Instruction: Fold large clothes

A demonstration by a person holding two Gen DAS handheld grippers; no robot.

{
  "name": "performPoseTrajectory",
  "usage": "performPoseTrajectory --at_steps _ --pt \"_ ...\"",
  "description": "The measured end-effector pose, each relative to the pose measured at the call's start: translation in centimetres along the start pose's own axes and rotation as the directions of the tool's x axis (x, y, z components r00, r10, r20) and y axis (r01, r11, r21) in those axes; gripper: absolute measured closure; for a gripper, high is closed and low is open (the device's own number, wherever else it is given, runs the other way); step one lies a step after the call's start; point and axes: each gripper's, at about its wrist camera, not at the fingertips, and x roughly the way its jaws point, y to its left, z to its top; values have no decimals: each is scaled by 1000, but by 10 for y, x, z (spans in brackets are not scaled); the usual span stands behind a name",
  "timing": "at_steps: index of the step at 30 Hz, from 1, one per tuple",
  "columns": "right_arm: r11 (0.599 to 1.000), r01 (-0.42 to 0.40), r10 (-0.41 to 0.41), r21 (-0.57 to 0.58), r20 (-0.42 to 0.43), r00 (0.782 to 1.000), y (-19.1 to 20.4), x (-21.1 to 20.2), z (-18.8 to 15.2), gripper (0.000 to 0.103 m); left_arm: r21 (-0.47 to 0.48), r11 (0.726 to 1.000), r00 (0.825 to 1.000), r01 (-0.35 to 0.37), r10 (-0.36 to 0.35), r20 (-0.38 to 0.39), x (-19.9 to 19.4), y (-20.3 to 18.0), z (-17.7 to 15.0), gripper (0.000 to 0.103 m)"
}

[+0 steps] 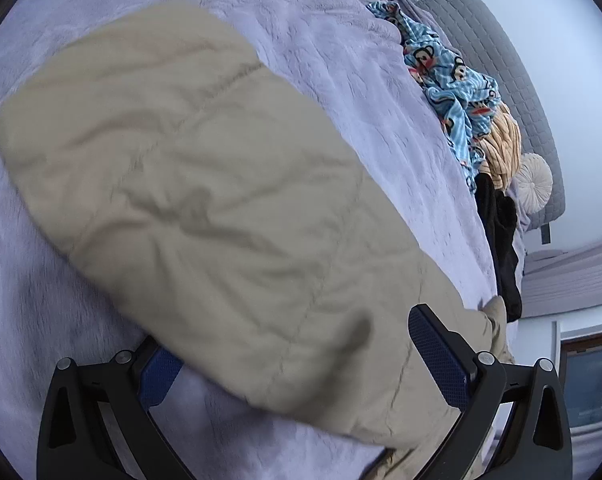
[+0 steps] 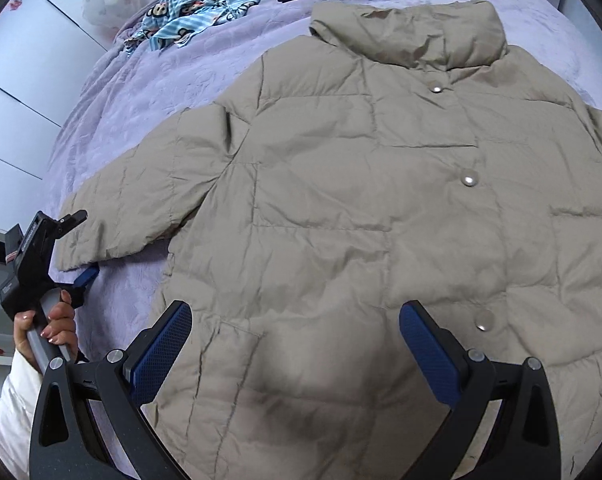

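The beige quilted puffer jacket [image 2: 381,200] looks light, soft and slippery; its cuff [image 1: 341,392] sits between the released left tool [image 1: 297,364], while the right tool [image 2: 297,344] hovers released.

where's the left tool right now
In the right wrist view it sits at the far left, the left tool at the cuff of the beige jacket's outstretched sleeve on the lavender bedspread, one finger above and one below.
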Motion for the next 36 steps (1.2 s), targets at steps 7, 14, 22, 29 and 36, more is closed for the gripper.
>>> performPoseTrajectory --at_steps 7,14,22,29,36 --pt "998 -31 33 -53 29 999 26 25 22 0 91 993 997 -72 72 -3 15 -8 41 87" --pt "987 -158 160 -37 83 984 46 40 61 72 268 962 994 -53 24 110 -44 -51 37 93" --pt "956 -292 292 2 -22 956 66 107 73 95 538 842 984 52 -134 115 -83 -148 -7 93" --pt "928 -370 373 46 -84 924 52 126 68 95 664 721 970 198 -240 -29 -55 -260 -86 93" --pt "955 -296 296 18 14 955 -38 43 49 95 808 548 975 217 -170 -146 21 -359 -214 93"
